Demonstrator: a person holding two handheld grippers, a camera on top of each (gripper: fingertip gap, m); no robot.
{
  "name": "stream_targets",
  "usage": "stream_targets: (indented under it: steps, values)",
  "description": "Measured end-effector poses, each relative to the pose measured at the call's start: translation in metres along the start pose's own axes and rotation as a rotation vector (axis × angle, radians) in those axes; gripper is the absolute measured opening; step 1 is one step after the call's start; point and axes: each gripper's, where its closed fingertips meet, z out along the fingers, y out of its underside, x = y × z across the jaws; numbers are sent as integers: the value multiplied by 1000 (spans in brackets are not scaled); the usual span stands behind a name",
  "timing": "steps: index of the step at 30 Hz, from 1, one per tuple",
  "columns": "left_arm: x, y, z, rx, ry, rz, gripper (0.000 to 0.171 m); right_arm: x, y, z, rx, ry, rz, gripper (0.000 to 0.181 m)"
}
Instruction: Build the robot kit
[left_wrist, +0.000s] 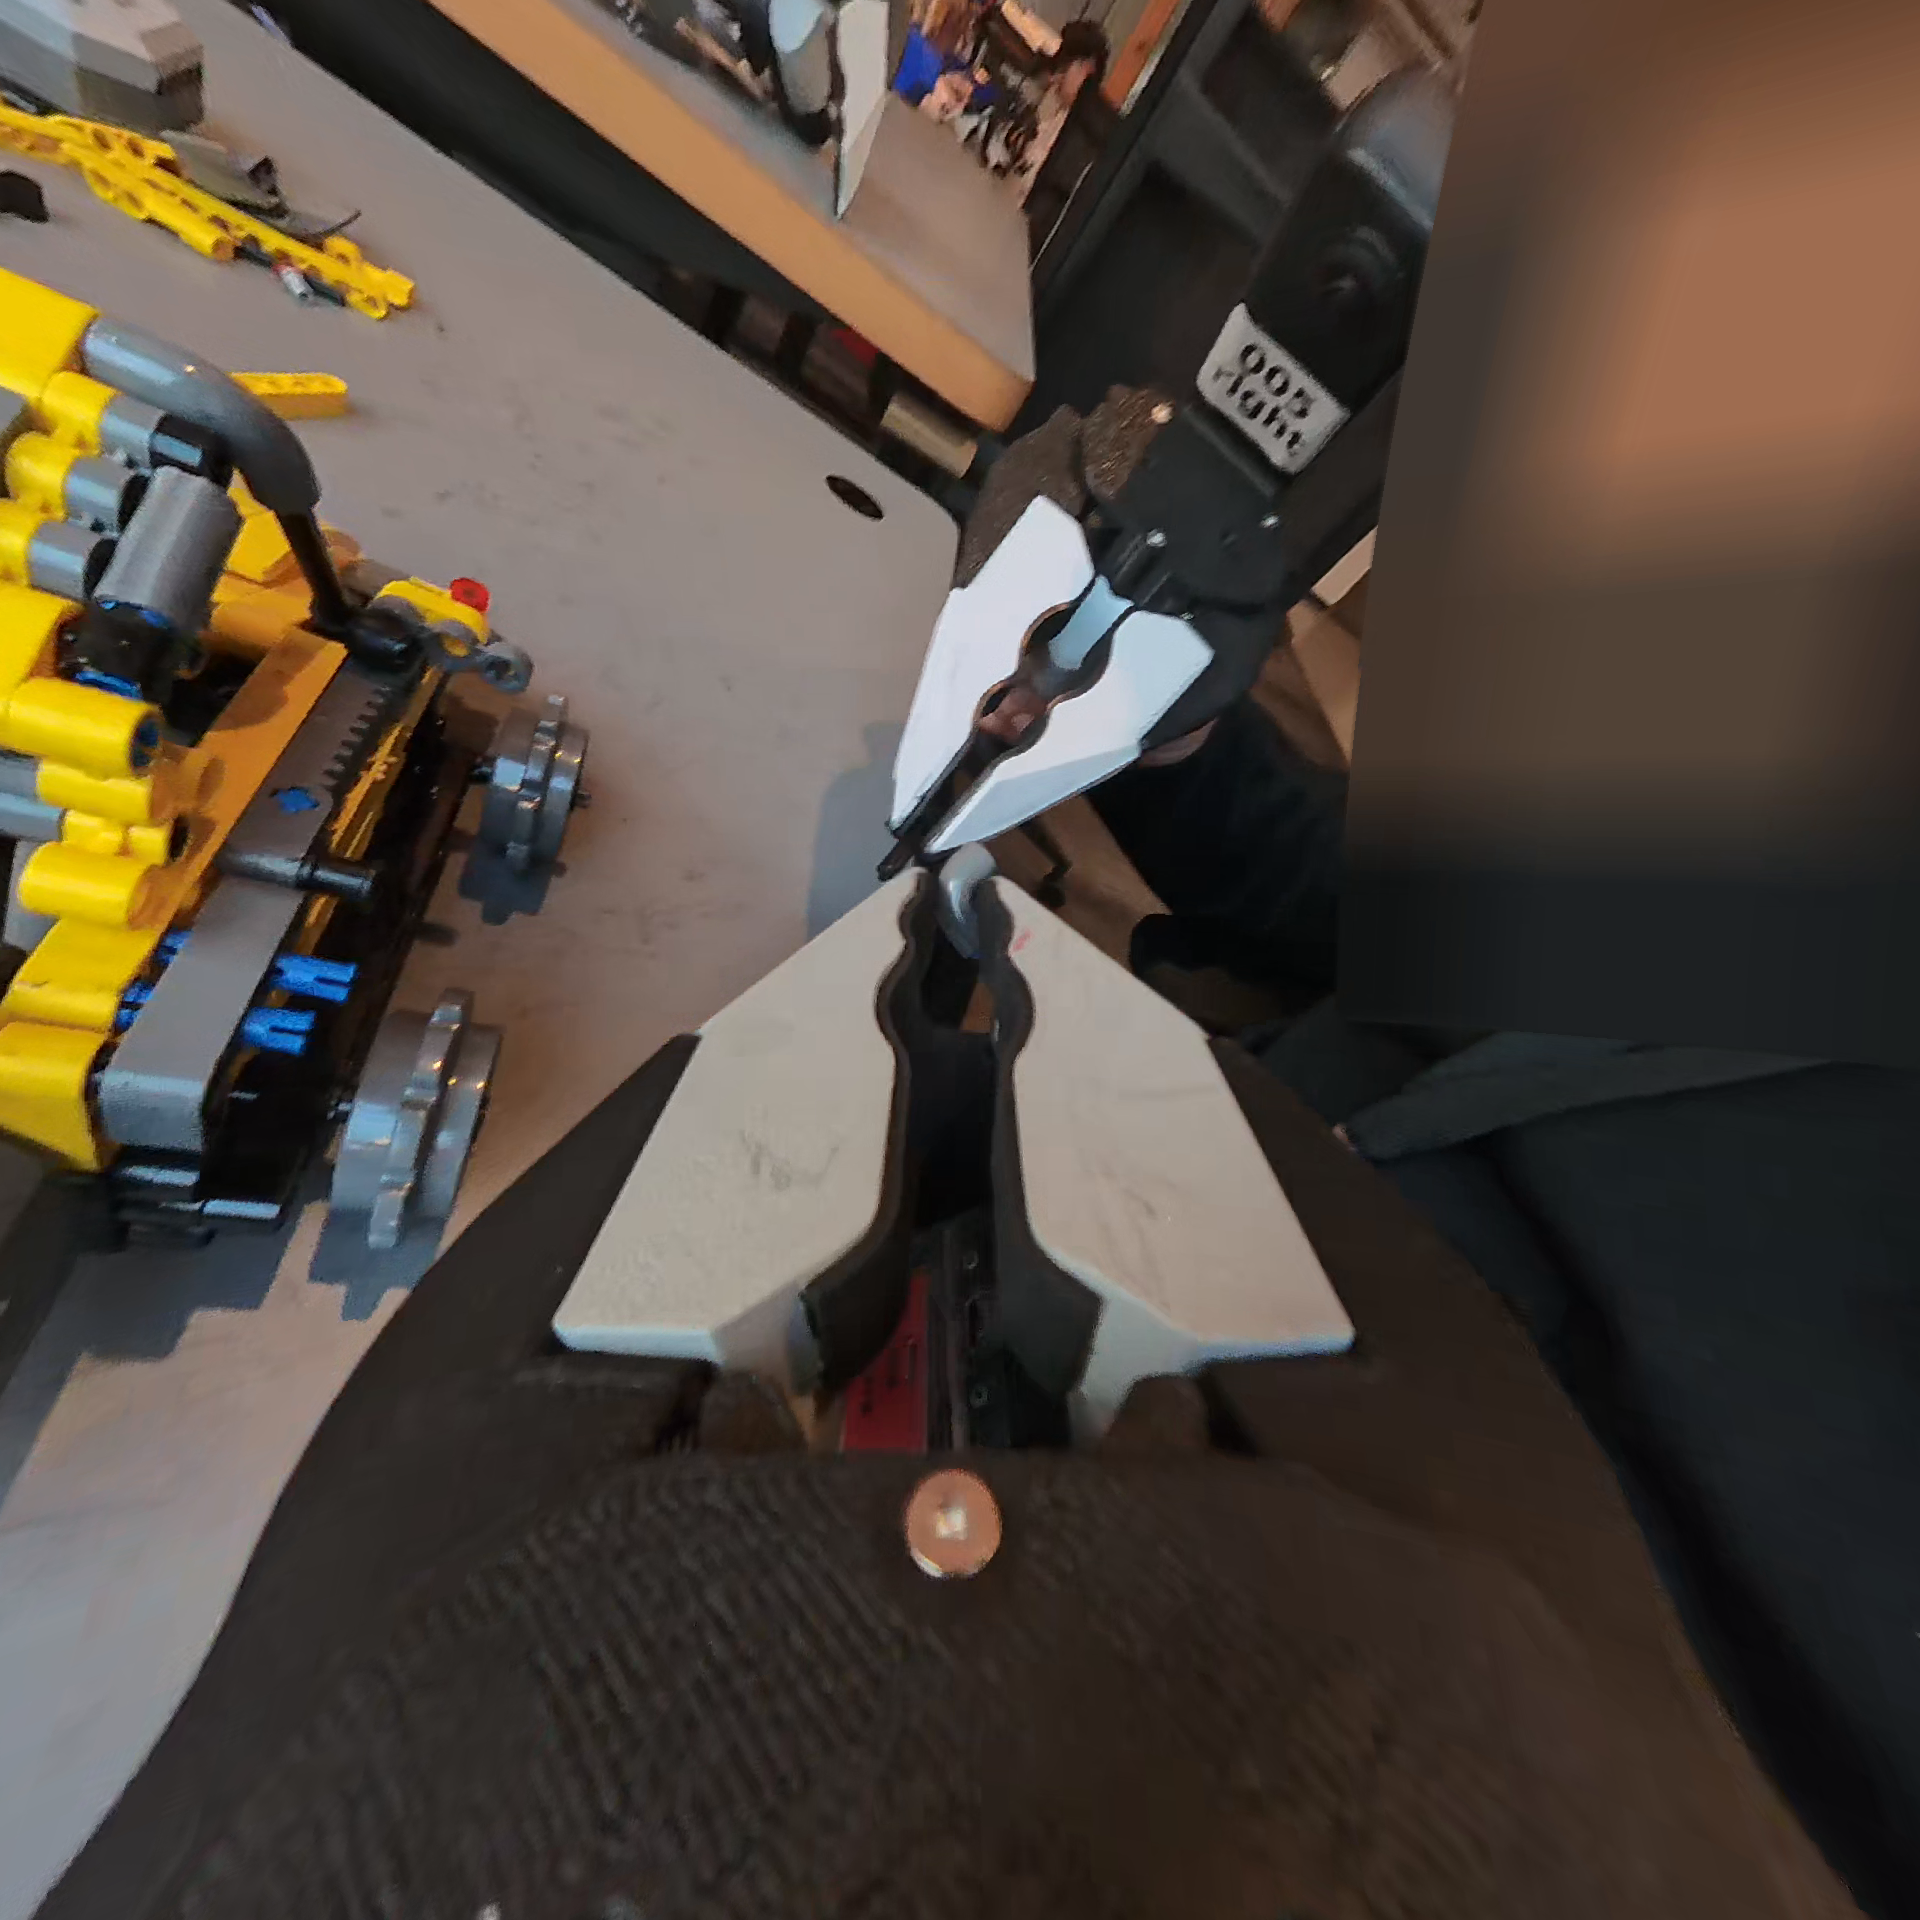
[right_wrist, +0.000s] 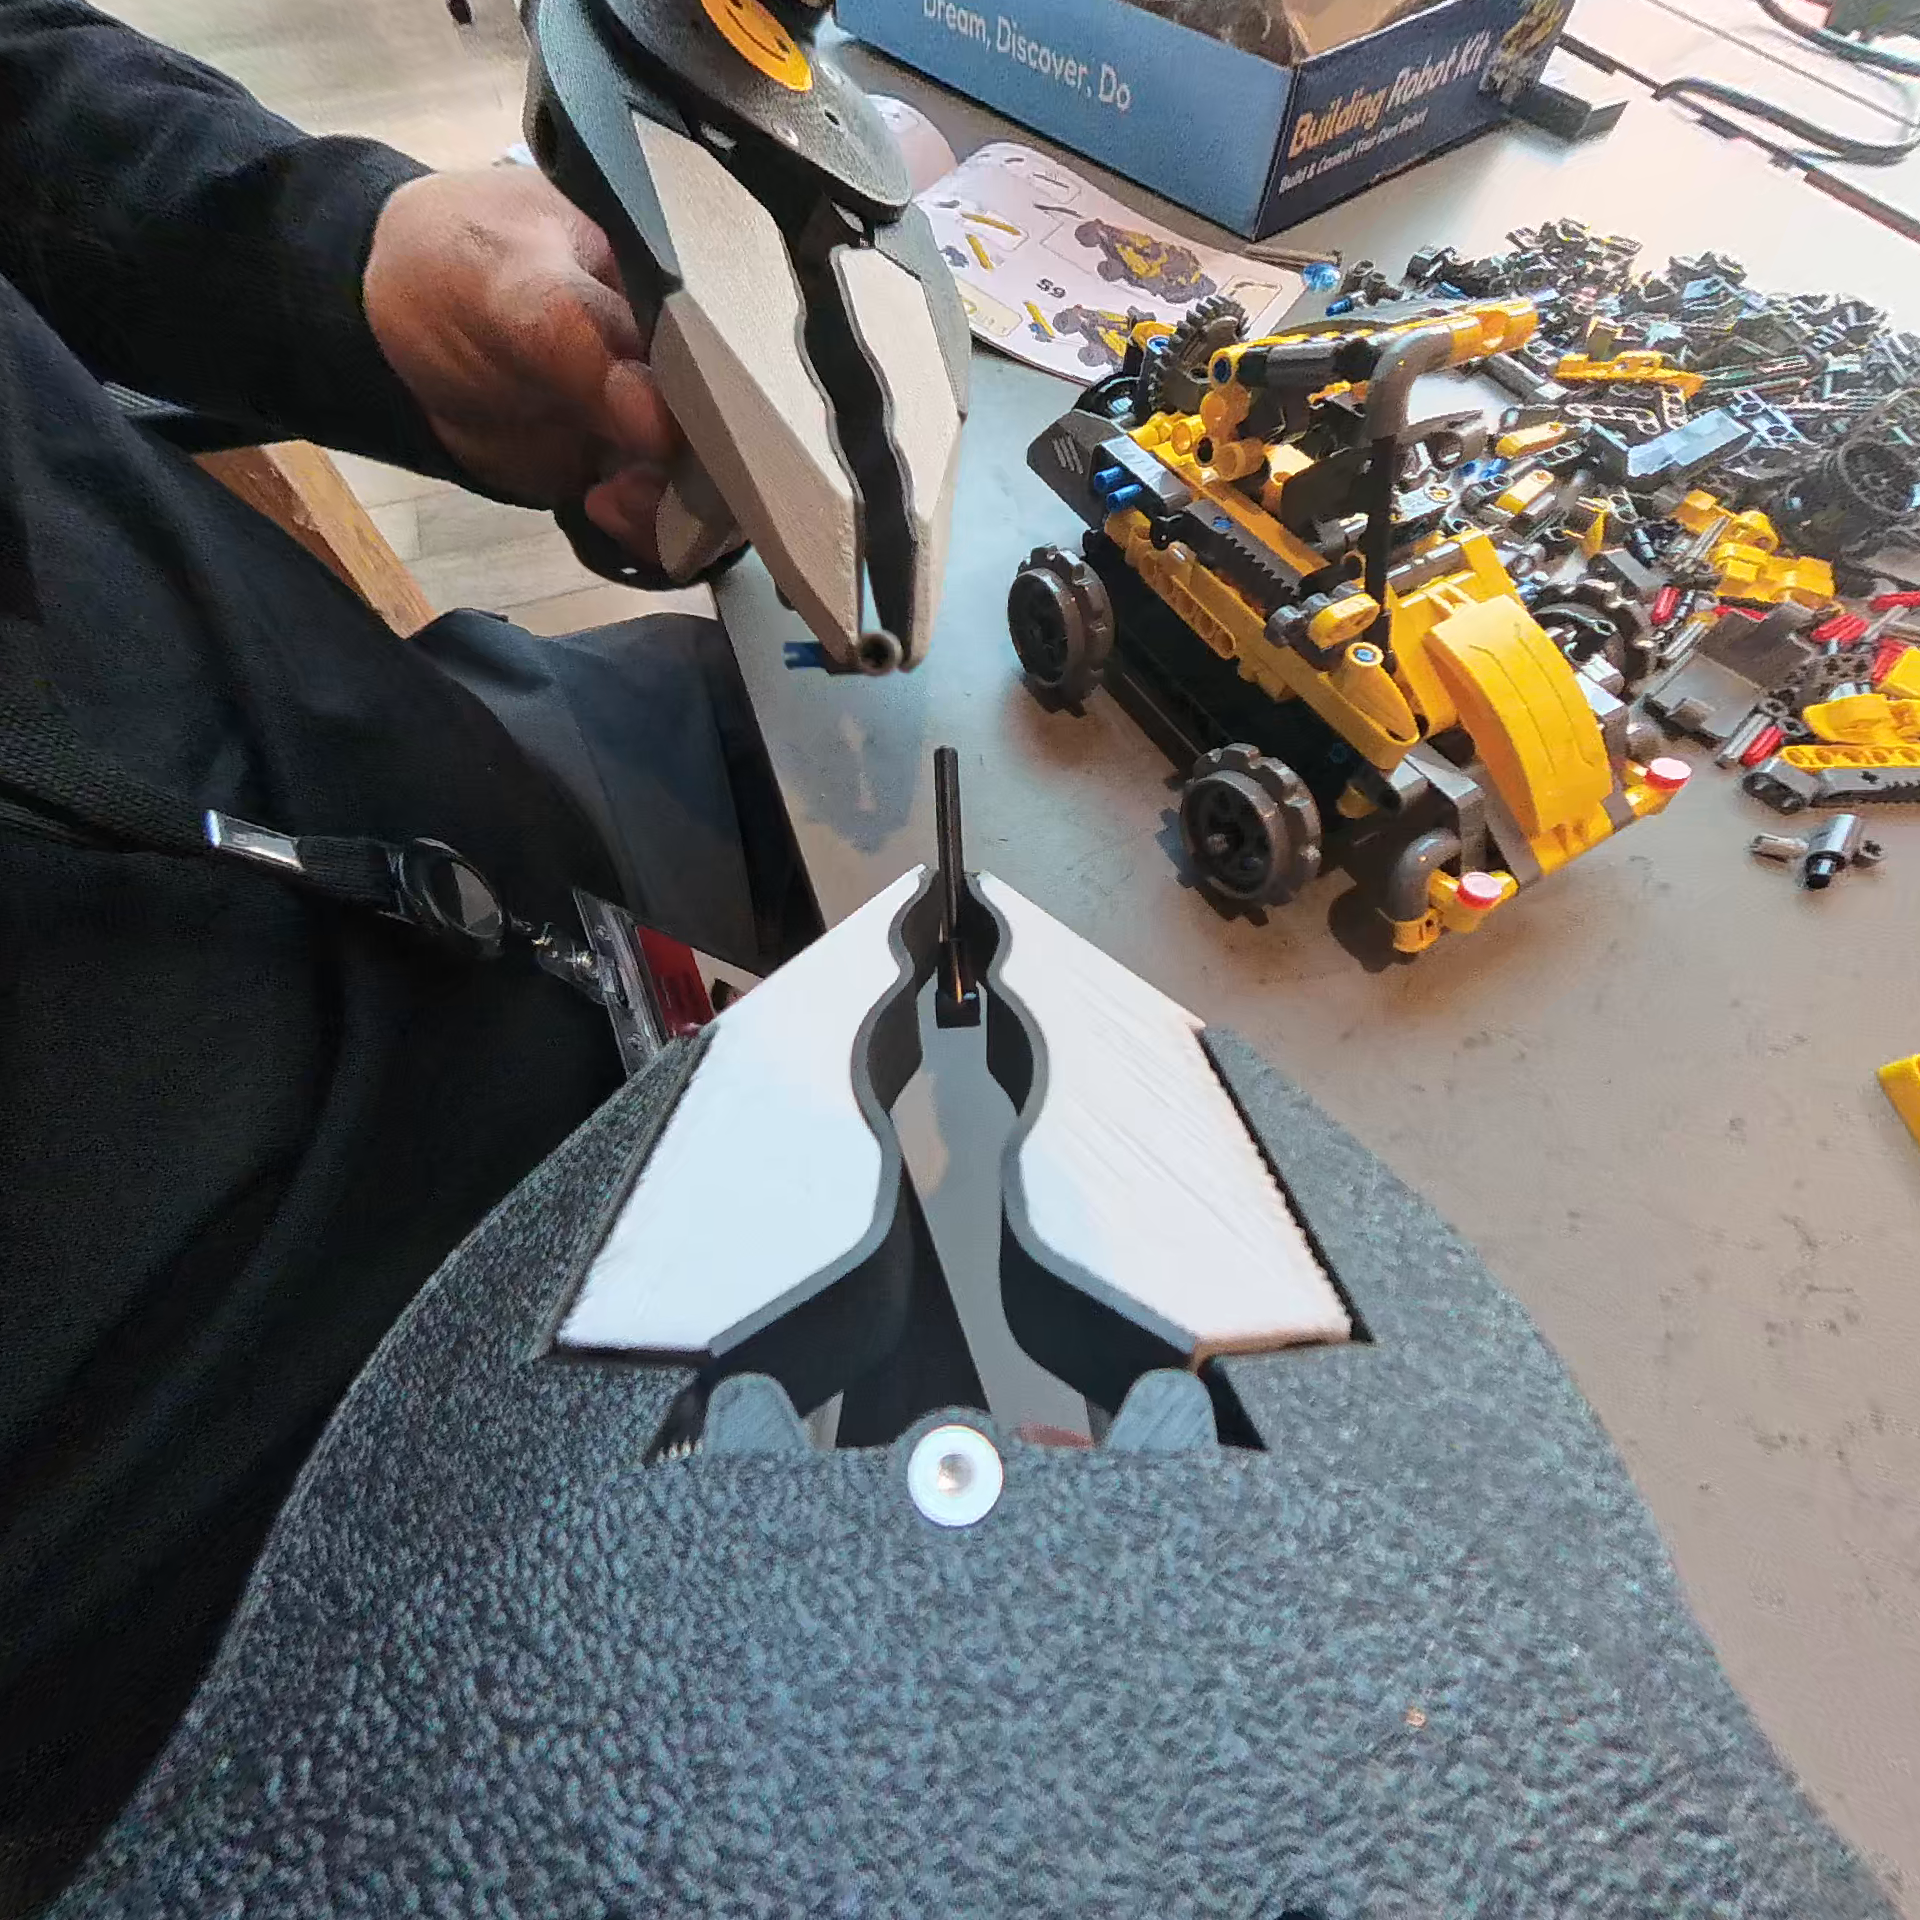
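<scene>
White-faced, black-lined fingers on textured black claw (right_wrist: 951, 883) bodies; person's black sleeve (right_wrist: 187, 239).

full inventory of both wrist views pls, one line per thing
toy vehicle: one, yellow and grey, part-built, on the table
loose parts: pile, black, yellow, red, behind the vehicle
kit box: one, blue, table's far edge
instruction booklet: one, open, between box and vehicle
table: one, grey
grey tube piece: one, with blue pin, in left gripper's tips
black axle: one, in right gripper's tips, pointing at the tube
hand: one, holding the left gripper
left gripper: shut
right gripper: shut
</scene>
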Motion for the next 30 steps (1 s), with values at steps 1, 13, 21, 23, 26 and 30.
stream_targets:
  steps: [1, 13, 21, 23, 26, 30]
  values:
    - [3, -2, 0, 15, 27, -17, 5, 0, 0, -1, 2, -4, 5, 4]
    - [-32, 18, 0, -106, -186, -62, 5, -1, 15, 4, -76, -14, 30, 4]
    - [-55, 48, 5, -370, -448, 94, 5, 0, 34, 29, -225, 33, -16, 3]
    - [-55, 48, 4, -376, -456, 96, 5, 0, 34, 30, -227, 40, -18, 3]
    - [-55, 48, 5, -374, -453, 90, 5, 1, 34, 31, -232, 42, -16, 3]
    - [-55, 48, 5, -379, -451, 75, 5, 3, 33, 33, -237, 61, -23, 3]
